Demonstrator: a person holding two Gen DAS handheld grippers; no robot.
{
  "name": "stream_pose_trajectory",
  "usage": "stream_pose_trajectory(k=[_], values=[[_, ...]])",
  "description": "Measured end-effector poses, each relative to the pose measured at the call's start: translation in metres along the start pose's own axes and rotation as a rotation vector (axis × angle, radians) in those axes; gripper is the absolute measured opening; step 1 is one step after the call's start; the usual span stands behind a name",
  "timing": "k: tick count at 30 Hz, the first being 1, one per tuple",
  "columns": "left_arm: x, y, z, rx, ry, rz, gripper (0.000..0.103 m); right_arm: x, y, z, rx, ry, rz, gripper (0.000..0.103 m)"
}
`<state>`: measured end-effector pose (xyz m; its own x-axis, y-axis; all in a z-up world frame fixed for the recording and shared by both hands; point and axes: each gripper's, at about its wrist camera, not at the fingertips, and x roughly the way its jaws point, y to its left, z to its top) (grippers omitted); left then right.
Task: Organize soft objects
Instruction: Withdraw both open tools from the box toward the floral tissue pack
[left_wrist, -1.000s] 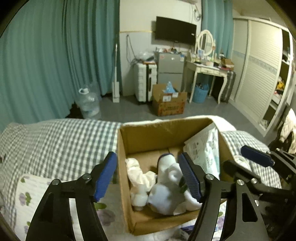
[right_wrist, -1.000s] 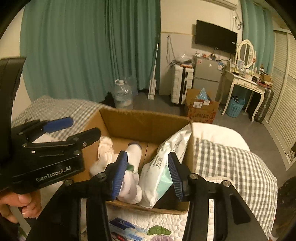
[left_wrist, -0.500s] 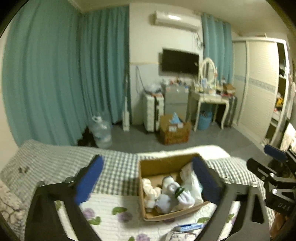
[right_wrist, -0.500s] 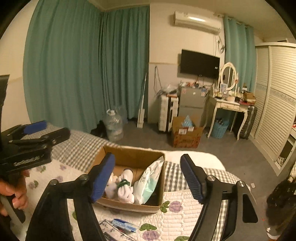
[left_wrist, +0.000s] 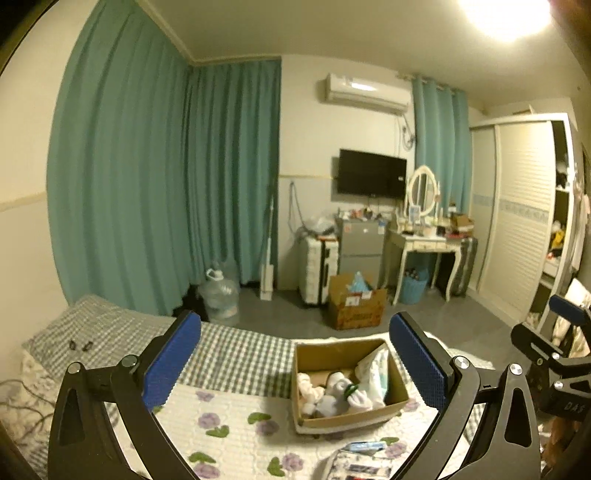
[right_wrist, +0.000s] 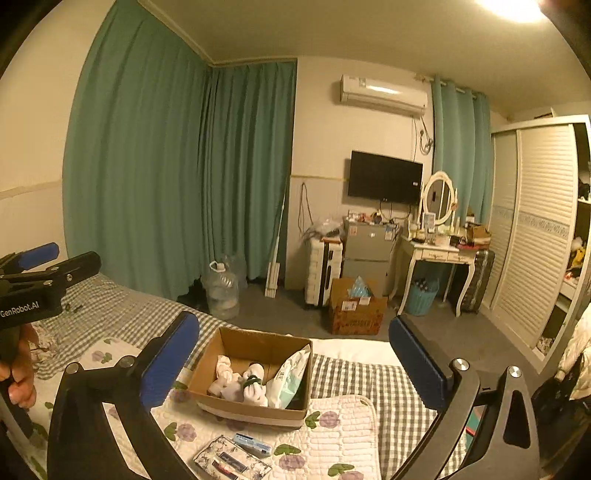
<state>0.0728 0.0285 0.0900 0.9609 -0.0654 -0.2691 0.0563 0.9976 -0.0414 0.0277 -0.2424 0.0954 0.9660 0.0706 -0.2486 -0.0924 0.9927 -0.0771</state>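
An open cardboard box (left_wrist: 351, 419) (right_wrist: 251, 410) sits on the bed. Inside it lie white rolled soft items (left_wrist: 328, 397) (right_wrist: 238, 386), one with a dark green band, and a white-and-teal soft packet (left_wrist: 373, 371) (right_wrist: 290, 380) leaning on the right wall. My left gripper (left_wrist: 295, 332) hangs high above and behind the box, open and empty. My right gripper (right_wrist: 291, 326) is equally far back; its jaws are opening with nothing between them. Each gripper shows at the edge of the other's view, and a hand (right_wrist: 16, 373) holds the left one.
The bed has a floral quilt (right_wrist: 340, 421) and a grey checked blanket (left_wrist: 236, 354). Small flat packets (right_wrist: 232, 459) lie in front of the box. On the floor beyond are a water bottle (right_wrist: 221, 291), a second cardboard box (right_wrist: 354, 310), a suitcase and a dressing table.
Both grippers have risen and drawn back from the box, which now looks small and low. Their jaws have spread from around the box's contents to wide apart.
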Motion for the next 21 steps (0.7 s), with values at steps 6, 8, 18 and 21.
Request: stream_pose_trajectory(k=[6,8,18,21], values=[[-0.031,0.002,0.003,0.001,-0.044,0.003,0.103,-0.051,-0.005,0.006,-0.012,-0.048,-0.005,0.103],[-0.044,0.001,0.001,-0.004,-0.051,0.001,0.103,-0.063,-0.005,0.008,-0.017,-0.061,-0.005,0.103],[-0.057,-0.004,-0.016,0.009,-0.031,-0.01,0.103,-0.096,0.003,0.001,-0.062,-0.06,0.004,0.103],[-0.054,-0.01,-0.028,0.017,-0.004,-0.01,0.103,-0.095,0.002,-0.006,-0.076,-0.041,0.007,0.103]])
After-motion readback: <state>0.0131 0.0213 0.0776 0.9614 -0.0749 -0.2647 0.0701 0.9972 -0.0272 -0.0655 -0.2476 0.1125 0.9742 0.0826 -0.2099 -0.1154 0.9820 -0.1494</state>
